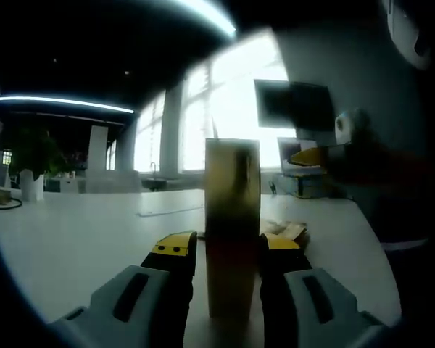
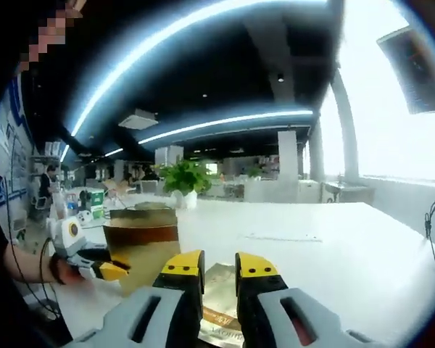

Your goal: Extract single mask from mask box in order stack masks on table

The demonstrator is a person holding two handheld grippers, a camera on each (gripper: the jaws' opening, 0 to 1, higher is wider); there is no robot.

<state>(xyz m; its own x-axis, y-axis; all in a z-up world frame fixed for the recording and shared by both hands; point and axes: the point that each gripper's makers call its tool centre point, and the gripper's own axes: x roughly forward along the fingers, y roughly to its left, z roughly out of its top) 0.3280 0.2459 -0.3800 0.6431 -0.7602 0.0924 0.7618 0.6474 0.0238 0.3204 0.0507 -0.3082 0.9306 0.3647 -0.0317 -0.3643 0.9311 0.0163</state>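
A tall gold mask box [image 1: 232, 225] stands upright on the white table [image 1: 80, 232], and my left gripper [image 1: 228, 250] is shut on its lower half. A thin edge pokes up from the box top. Gold foil mask packets [image 1: 288, 230] lie just behind the left gripper's right jaw. My right gripper [image 1: 308, 156] comes in from the right at about box-top height. In the right gripper view the box [image 2: 141, 243] sits to the left, held by the left gripper [image 2: 94, 264]. My right gripper [image 2: 219, 264] has its jaws a narrow gap apart. A gold foil packet [image 2: 219, 297] shows in that gap, held or lying below.
The person's dark body [image 1: 406, 196] fills the right side, and a hand with a wristband [image 2: 54, 272] is on the left. A potted plant [image 2: 185, 181] stands far across the table [image 2: 333, 254]. A monitor [image 1: 293, 105] and a window are behind.
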